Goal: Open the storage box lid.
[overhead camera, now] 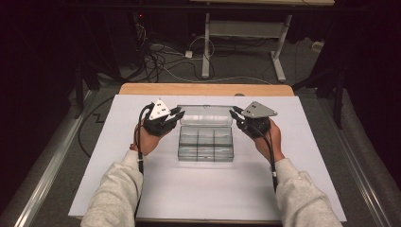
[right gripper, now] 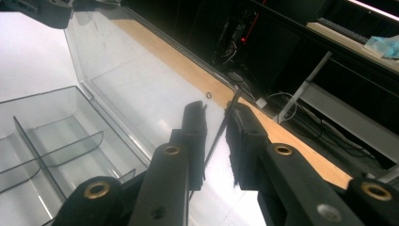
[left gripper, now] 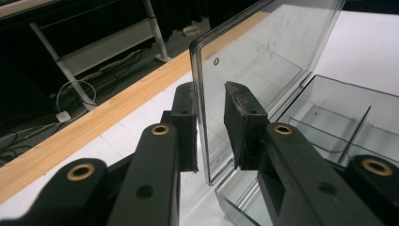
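Box (overhead camera: pixel 206 144) sits mid-counter (overhead camera: pixel 189 189) on white sheet; my tools (overhead camera: pixel 176 115) (overhead camera: pixel 235 114) straddle its lid (overhead camera: pixel 206 115) at 12 o'clock, pads apart; dark room, cabled floor (overhead camera: pixel 165 61).

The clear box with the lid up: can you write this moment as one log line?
thing: clear compartment box | lid: raised | left gripper: jaws astride lid edge, gap visible | right gripper: same, opposite edge

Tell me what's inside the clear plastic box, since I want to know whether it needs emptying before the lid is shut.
The clear box shows only its own dividers forming compartments, and those in view look empty. Its lid stands raised, with the left gripper and right gripper straddling its side edges. Glare hides some corners.
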### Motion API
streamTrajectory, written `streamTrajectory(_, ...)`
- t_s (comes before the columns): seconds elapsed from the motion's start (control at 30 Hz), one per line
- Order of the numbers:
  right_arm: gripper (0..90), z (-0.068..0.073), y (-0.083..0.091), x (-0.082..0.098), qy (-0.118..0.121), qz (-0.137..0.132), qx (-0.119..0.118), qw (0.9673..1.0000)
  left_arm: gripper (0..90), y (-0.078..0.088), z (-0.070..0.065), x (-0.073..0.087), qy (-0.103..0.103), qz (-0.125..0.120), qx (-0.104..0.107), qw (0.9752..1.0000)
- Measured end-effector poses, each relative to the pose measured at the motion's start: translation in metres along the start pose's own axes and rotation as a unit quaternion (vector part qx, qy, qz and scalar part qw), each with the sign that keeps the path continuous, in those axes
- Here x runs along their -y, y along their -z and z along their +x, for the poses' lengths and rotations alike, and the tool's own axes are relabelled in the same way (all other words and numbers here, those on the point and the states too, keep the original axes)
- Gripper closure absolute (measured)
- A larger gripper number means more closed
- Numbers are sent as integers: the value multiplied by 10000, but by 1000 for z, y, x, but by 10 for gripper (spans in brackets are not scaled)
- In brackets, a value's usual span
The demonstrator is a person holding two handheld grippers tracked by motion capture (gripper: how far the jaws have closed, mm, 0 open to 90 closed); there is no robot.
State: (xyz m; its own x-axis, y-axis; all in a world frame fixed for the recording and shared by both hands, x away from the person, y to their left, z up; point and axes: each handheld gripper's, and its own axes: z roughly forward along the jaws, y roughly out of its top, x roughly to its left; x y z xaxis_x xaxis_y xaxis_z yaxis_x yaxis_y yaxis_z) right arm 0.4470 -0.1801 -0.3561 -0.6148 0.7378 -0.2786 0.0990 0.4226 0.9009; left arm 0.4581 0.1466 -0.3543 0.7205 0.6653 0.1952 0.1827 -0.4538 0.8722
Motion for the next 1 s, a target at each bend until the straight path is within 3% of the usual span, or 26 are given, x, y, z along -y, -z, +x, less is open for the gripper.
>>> streamTrajectory(0.27, 766, -3, -7, 2, -263, -90, 35, 9996, 722, -6, 5, 2, 251, -141, 34, 9996)
streamTrajectory(0.6, 750, -8, -18, 5, -613, -149, 28, 9980, 722, -15, 9, 8, 480, -122, 29, 9988)
streamTrajectory(1.0, 740, -9, -28, 12, -832, -97, 55, 9965, 721, -24, 13, 14, 721, -176, 62, 9972)
